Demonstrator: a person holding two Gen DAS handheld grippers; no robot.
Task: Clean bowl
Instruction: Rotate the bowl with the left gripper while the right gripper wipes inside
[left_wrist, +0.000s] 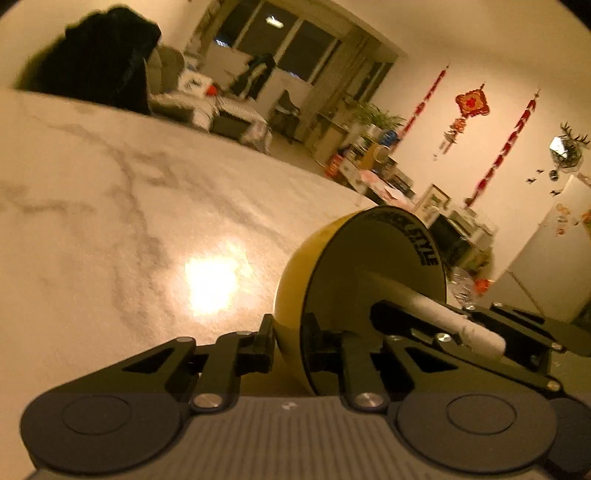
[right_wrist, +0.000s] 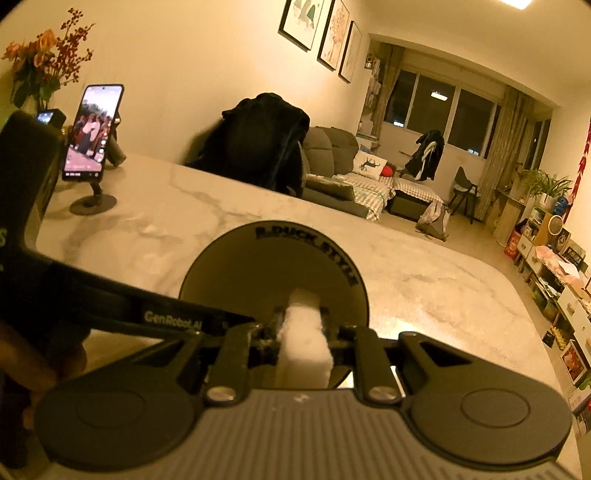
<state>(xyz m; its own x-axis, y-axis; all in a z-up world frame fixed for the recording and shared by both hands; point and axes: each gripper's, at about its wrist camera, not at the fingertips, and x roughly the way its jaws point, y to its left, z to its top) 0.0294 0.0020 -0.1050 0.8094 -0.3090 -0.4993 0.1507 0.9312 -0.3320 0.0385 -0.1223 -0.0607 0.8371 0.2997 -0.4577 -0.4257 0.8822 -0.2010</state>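
A yellow bowl (left_wrist: 291, 280) with a dark inside and black lettering is tipped on its side on the marble table (left_wrist: 110, 192). My left gripper (left_wrist: 290, 339) is shut on the bowl's rim, one finger outside the wall and one inside. My right gripper (left_wrist: 424, 306) comes in from the right, shut on a white sponge (left_wrist: 458, 321) whose far end reaches into the bowl. In the right wrist view the bowl (right_wrist: 273, 273) opens toward me. The right gripper (right_wrist: 301, 321) clamps the sponge (right_wrist: 303, 347), which points at the bowl's inside. The left gripper's black arm (right_wrist: 166, 314) crosses from the left.
A phone on a stand (right_wrist: 92, 133) and a vase of flowers (right_wrist: 40, 59) stand at the table's far left. A chair draped with a dark coat (right_wrist: 262, 144) is behind the far edge. The table's rounded edge (right_wrist: 517, 280) drops off at the right. A hand (right_wrist: 22, 354) shows at lower left.
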